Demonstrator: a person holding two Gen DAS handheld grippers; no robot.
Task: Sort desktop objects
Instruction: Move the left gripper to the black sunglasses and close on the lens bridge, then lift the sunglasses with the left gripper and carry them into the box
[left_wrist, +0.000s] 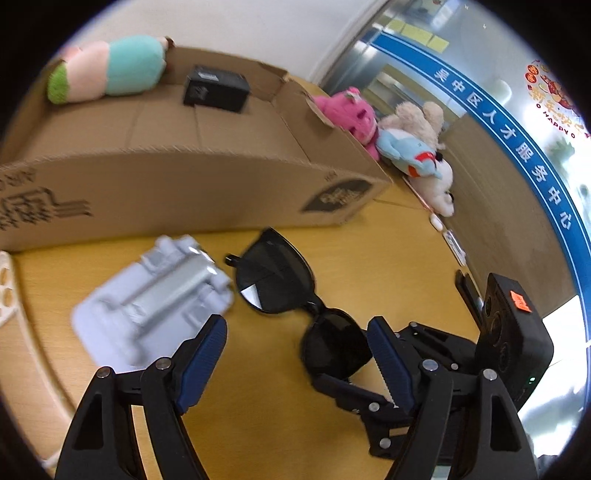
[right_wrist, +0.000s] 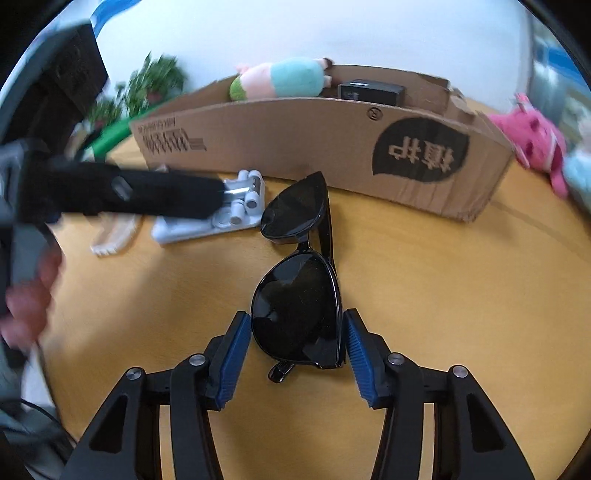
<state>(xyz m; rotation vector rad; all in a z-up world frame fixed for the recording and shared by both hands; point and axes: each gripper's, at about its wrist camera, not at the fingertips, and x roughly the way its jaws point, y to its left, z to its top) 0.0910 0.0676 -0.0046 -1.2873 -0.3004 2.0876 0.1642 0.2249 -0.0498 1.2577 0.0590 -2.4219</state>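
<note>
Black sunglasses (right_wrist: 297, 295) lie folded on the yellow wooden surface (right_wrist: 443, 295), the near lens between the right gripper (right_wrist: 293, 363) pads, which bracket it without clearly clamping. Left gripper (left_wrist: 297, 363) hovers spread wide, empty. Beside the sunglasses sits a grey battery tray (left_wrist: 155, 299); behind, a cardboard box (left_wrist: 184, 184) holds a plush toy (left_wrist: 107, 70) and black case (left_wrist: 216, 88). White wall and glass doors beyond.

Even, bright indoor light; both fisheye views bow straight edges and darken to black corners. Motion blur smears the cardboard box (left_wrist: 192, 177), the grey tray (left_wrist: 155, 299) and the left gripper (right_wrist: 122, 192); a small highlight glints on the sunglasses (left_wrist: 258, 291)
</note>
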